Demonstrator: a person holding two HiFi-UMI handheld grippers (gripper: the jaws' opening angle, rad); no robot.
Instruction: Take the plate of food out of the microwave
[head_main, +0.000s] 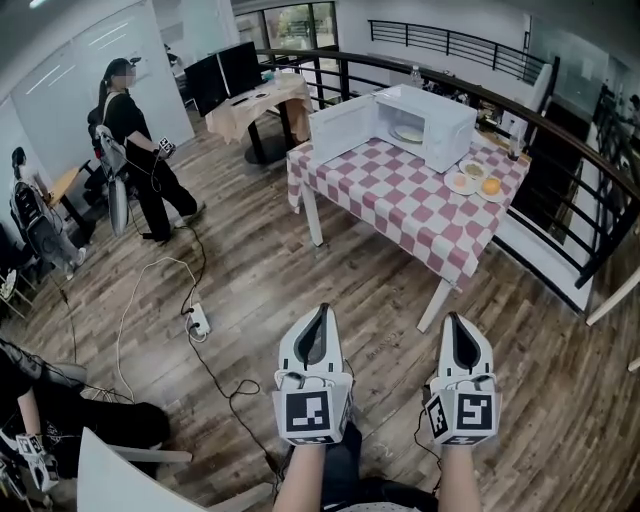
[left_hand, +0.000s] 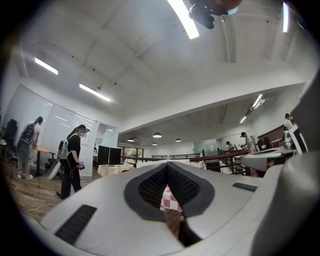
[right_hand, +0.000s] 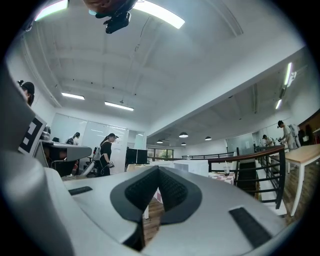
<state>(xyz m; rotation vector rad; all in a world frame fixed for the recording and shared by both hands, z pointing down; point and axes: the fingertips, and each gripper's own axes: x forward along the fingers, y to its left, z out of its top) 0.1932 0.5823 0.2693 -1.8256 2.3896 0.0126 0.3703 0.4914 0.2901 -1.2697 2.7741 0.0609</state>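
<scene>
A white microwave (head_main: 437, 127) stands on a table with a red-and-white checked cloth (head_main: 400, 205), far ahead of me. Its door (head_main: 343, 129) is swung open to the left. Inside rests a pale plate of food (head_main: 408, 133). My left gripper (head_main: 323, 311) and right gripper (head_main: 456, 319) are held low over the wooden floor, well short of the table, both shut with nothing between the pads. In the left gripper view the shut jaws of the left gripper (left_hand: 167, 169) point toward the checked cloth (left_hand: 170, 200). The right gripper (right_hand: 159, 172) also points forward, shut.
Two small plates (head_main: 464, 179), one with an orange item (head_main: 491, 185), sit on the table right of the microwave. A black railing (head_main: 560, 150) runs behind. A person (head_main: 140, 150) stands at the left. A power strip (head_main: 199, 320) and cables lie on the floor.
</scene>
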